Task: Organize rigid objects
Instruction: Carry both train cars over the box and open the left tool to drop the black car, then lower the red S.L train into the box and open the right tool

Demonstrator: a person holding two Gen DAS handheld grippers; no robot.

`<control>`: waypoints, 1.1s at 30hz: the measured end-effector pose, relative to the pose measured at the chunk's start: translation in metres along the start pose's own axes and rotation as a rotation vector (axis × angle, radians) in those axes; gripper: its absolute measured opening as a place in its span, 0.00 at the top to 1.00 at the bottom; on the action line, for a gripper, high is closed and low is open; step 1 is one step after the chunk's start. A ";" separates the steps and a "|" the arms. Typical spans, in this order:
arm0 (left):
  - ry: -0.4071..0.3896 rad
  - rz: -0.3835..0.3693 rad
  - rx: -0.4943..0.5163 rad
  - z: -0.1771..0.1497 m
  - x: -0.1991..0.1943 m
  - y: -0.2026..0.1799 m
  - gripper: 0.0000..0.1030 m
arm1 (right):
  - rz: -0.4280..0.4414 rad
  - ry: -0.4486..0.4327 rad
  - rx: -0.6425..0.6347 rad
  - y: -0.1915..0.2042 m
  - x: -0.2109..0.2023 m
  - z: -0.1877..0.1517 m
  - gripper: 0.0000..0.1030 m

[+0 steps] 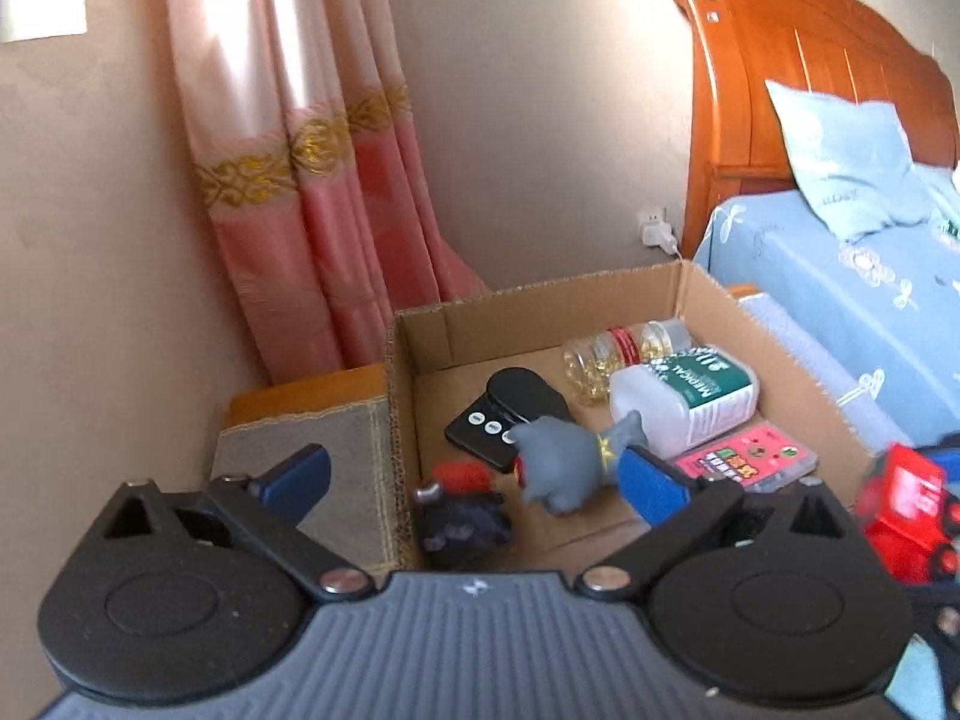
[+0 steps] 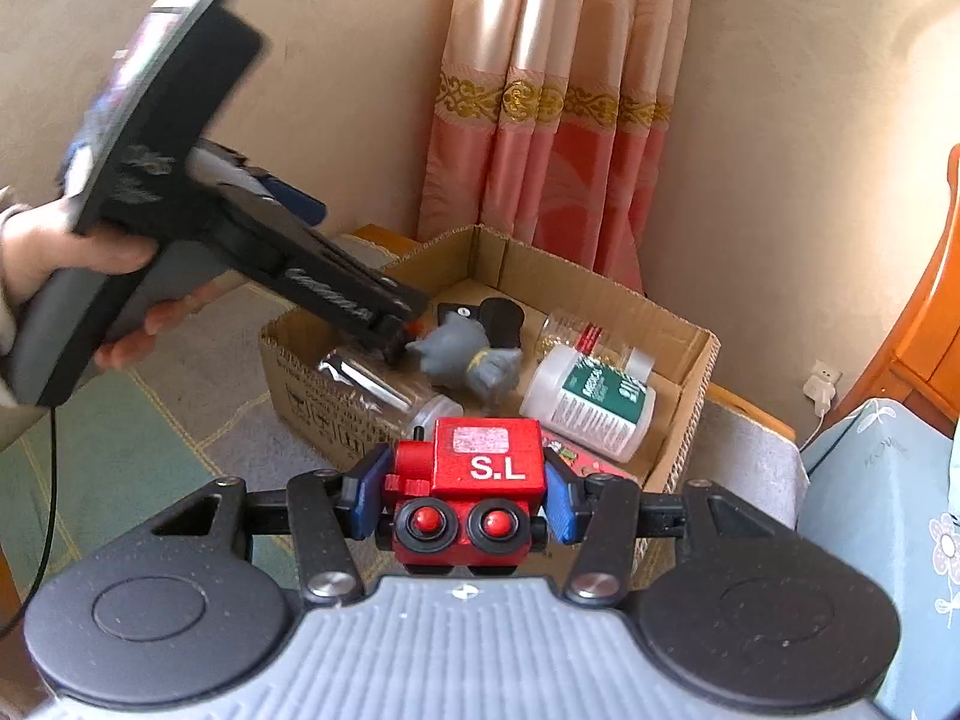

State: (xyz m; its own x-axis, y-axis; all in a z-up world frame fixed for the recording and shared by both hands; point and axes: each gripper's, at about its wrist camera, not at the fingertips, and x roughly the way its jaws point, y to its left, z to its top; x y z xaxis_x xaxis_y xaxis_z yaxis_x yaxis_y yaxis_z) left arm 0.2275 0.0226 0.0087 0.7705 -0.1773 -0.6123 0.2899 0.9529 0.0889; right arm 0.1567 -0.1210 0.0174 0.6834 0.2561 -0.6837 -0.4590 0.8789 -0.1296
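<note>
Bedroom corner with pink curtain (image 1: 288, 192); a cardboard box (image 1: 780, 348) holds a grey toy animal (image 1: 561, 468); left gripper (image 1: 474, 477) spread wide above it, right gripper (image 2: 459, 498) clamping a red toy train (image 2: 474, 489)

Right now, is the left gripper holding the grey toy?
No: the left gripper stands wide open, and the grey toy lies loose in the cardboard box.
</note>
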 end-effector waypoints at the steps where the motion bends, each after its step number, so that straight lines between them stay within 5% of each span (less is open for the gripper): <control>1: -0.004 0.004 -0.009 -0.001 -0.005 0.003 0.01 | 0.002 -0.002 0.002 -0.001 0.002 0.003 0.45; 9: -0.047 0.119 -0.068 -0.034 -0.058 0.015 0.01 | 0.027 -0.001 0.033 -0.010 0.022 0.039 0.45; 18: -0.113 0.212 -0.159 -0.070 -0.102 0.022 0.01 | 0.054 0.033 0.091 -0.020 0.090 0.108 0.45; 28: -0.069 0.244 -0.226 -0.101 -0.111 0.033 0.01 | 0.043 0.189 0.162 -0.021 0.193 0.146 0.45; 29: -0.063 0.248 -0.226 -0.102 -0.110 0.034 0.01 | 0.038 0.192 0.165 -0.021 0.198 0.147 0.43; 33: -0.056 0.244 -0.229 -0.102 -0.109 0.035 0.01 | -0.003 0.162 0.170 -0.019 0.192 0.149 0.04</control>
State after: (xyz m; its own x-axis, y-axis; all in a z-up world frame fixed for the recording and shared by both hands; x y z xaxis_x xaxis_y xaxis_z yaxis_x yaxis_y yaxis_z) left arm 0.0955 0.0999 -0.0017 0.8330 0.0556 -0.5504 -0.0372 0.9983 0.0445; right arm 0.3809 -0.0288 -0.0045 0.5782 0.1970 -0.7917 -0.3452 0.9384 -0.0186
